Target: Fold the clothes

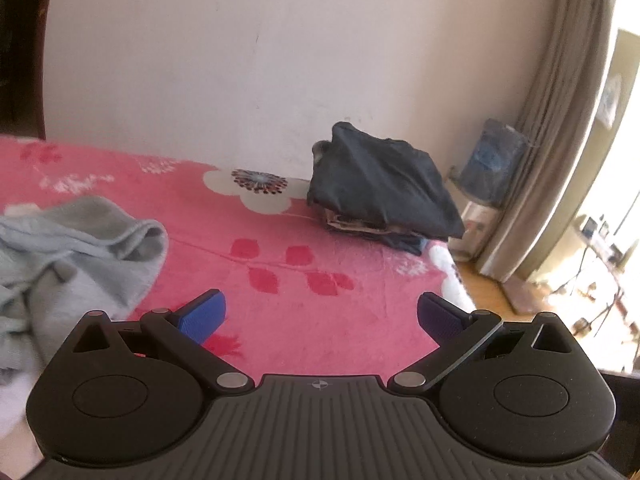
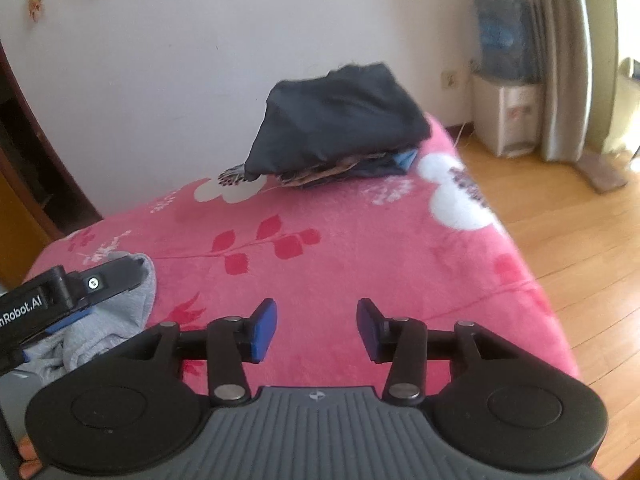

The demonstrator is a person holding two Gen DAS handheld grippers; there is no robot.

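Left gripper has its jaws spread fully wide, nothing between the blue pads, only pink blanket below. Right gripper stands partly apart, also empty, pads clear of any cloth.

Grey garment lies crumpled on the blanket at the left of the left wrist view, unfolded, bunched in loose folds with one rolled edge facing the middle of the bed; no clear long axis, too rumpled to tell. In the right wrist view the same grey cloth sits at lower left, partly under the left gripper's body.

Folded stack of dark clothes sits at the far corner of the bed near the wall; top dark piece draped over it, slanting down toward the bed's edge, brownish and blue layers showing beneath. Stack is well apart from both grippers.

Water dispenser stands on the wooden floor beside the curtain.
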